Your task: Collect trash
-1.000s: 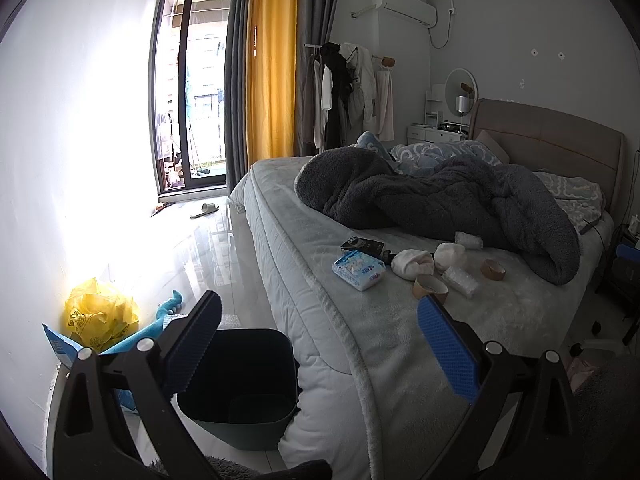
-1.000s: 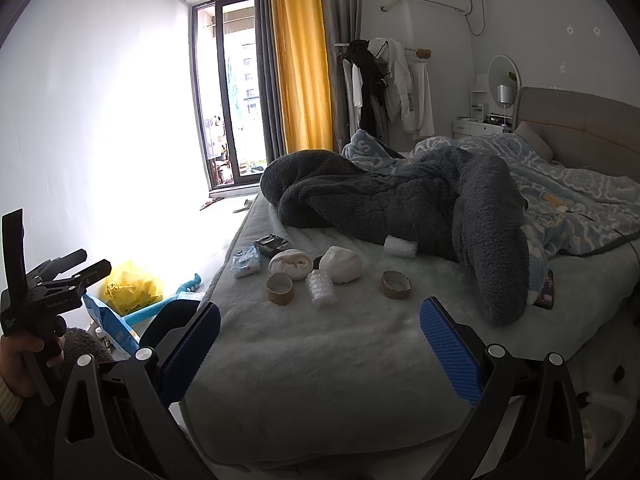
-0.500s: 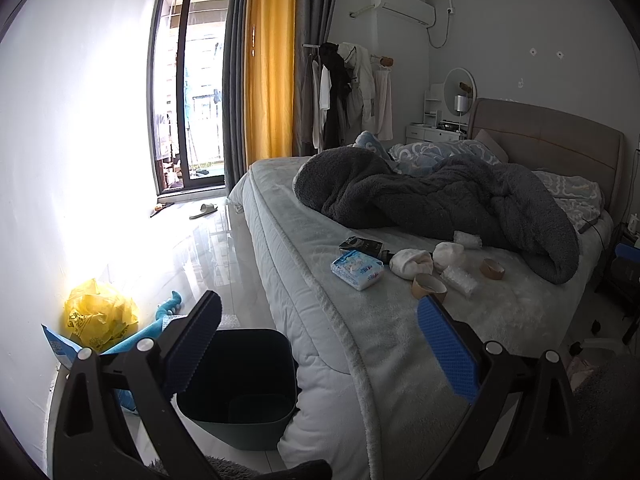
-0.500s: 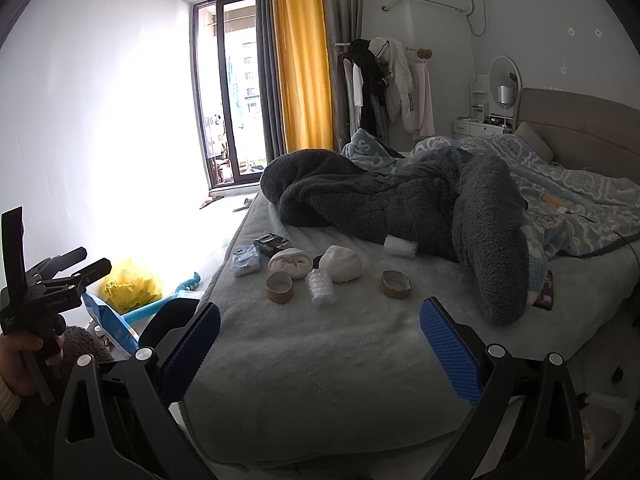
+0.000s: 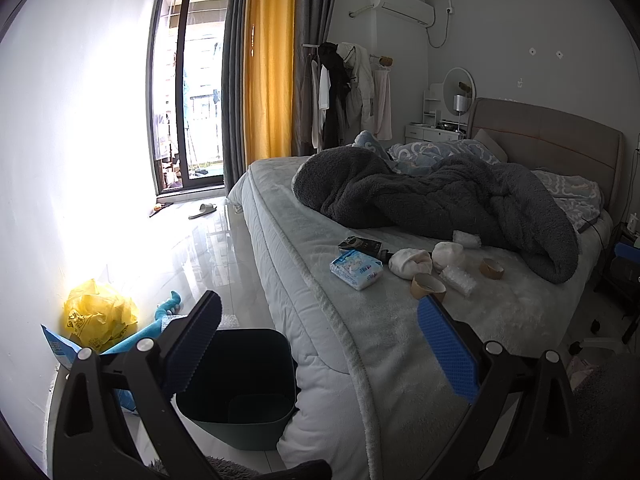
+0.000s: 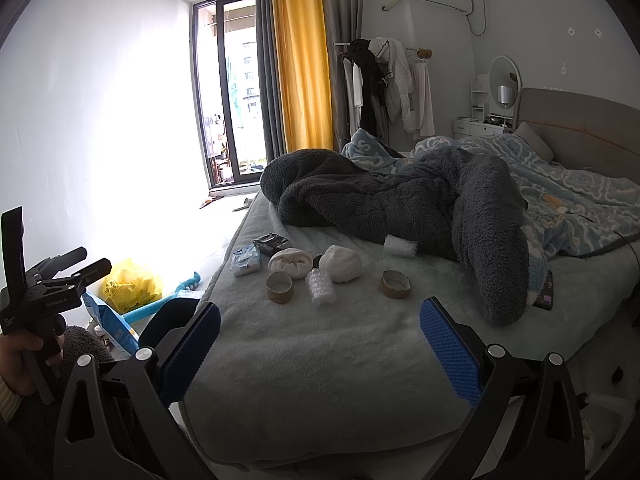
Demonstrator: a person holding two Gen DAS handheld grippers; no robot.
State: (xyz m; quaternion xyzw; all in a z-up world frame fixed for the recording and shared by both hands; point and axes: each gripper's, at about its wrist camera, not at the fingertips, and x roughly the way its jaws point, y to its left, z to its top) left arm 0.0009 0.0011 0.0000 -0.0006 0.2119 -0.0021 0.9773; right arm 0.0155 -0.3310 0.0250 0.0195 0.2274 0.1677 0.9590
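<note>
Trash lies on the grey bed (image 6: 320, 344): two cardboard tape cores (image 6: 279, 287) (image 6: 395, 284), a bubble-wrap wad (image 6: 321, 286), a second wad (image 6: 400, 245), two white balled cloths (image 6: 291, 263) (image 6: 340, 263), a tissue pack (image 6: 245, 261) and a dark wrapper (image 6: 273, 243). They also show in the left wrist view, with the tissue pack (image 5: 356, 269) nearest. A dark green bin (image 5: 240, 384) stands on the floor beside the bed. My left gripper (image 5: 320, 344) is open and empty above the bin's edge. My right gripper (image 6: 320, 344) is open and empty over the bed's near part.
A dark fleece blanket (image 6: 400, 208) and blue duvet (image 6: 560, 184) are heaped further back. A phone (image 6: 545, 292) lies by the blanket. A yellow bag (image 5: 98, 316), a blue toy (image 5: 160, 320) and a blue pack (image 5: 60, 348) sit on the floor by the wall.
</note>
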